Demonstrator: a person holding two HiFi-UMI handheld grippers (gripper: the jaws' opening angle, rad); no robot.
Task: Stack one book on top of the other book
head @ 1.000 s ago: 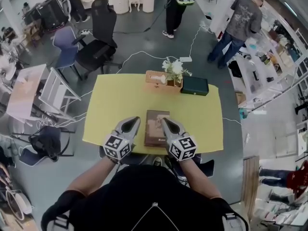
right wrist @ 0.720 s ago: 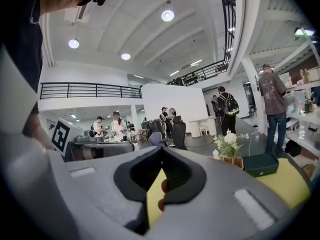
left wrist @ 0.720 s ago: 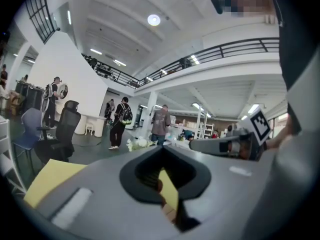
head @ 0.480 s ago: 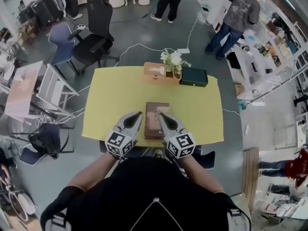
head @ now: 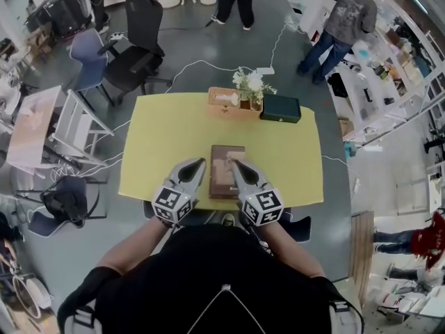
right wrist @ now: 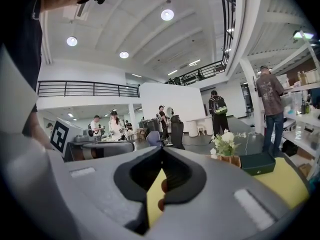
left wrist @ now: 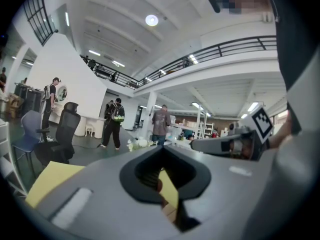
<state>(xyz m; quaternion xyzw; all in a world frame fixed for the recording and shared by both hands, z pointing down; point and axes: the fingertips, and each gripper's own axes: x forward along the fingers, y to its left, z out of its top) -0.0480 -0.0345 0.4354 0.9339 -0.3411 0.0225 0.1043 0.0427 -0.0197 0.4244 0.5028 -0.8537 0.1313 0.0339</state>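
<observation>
Hall was bright and even. Round ceiling lamps (left wrist: 151,20) and strip lights lit it from above, and the lamps clipped to white. Table (head: 160,152) top looked flat with no glare. Shadows seemed soft, though hard to judge at this size. Fisheye was heavy in all views: the railing (left wrist: 225,49) bowed, and both gripper views had black corners. Left gripper (left wrist: 161,147) and right gripper (right wrist: 161,149) were blurred, too near the lens, while the background stayed sharp. Head view was slightly soft, with stretched edges.
</observation>
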